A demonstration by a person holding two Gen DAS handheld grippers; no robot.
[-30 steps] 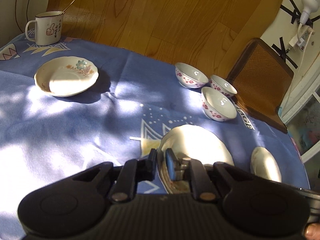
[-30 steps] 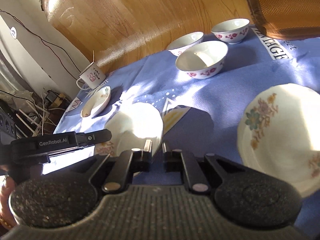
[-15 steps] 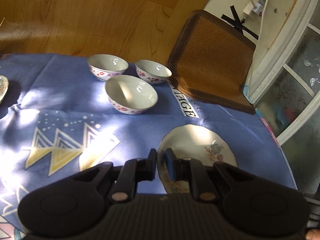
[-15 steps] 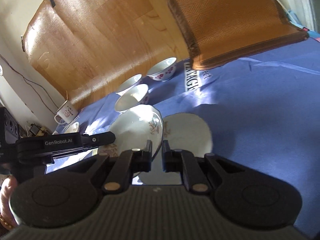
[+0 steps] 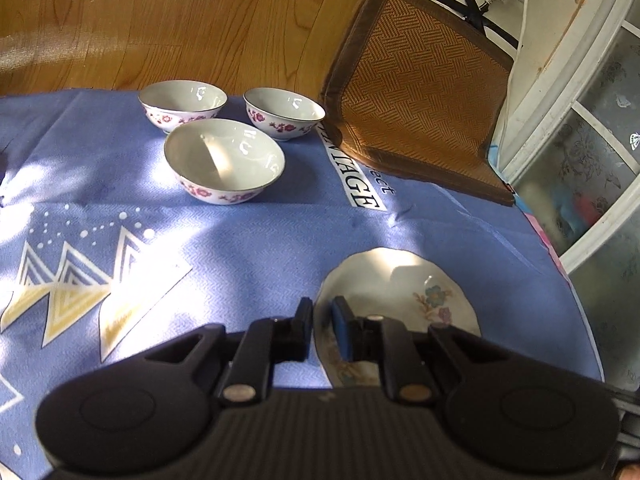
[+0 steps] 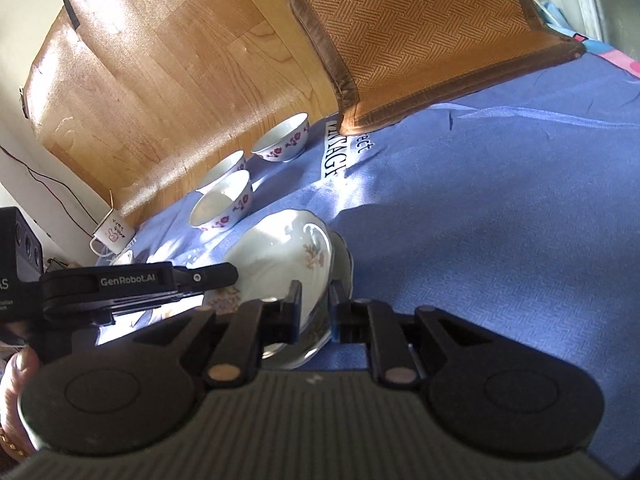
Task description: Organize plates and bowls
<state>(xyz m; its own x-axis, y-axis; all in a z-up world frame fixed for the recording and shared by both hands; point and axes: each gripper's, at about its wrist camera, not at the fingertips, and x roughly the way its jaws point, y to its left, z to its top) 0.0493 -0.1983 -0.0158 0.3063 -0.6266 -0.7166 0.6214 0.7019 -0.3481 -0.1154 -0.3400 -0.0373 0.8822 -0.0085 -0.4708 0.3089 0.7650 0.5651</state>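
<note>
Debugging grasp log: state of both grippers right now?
Left gripper: shut on floral plate rim.
Right gripper: shut on the same plate's rim.

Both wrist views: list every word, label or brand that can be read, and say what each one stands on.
"GenRobot.AI": on the side of the left gripper, seen in the right wrist view.
"VINTAGE", partly hidden by the woven mat: white label printed on the blue tablecloth.
"...ect": small word beside that label, its start hidden.
Mug: writing too small to read.
</note>
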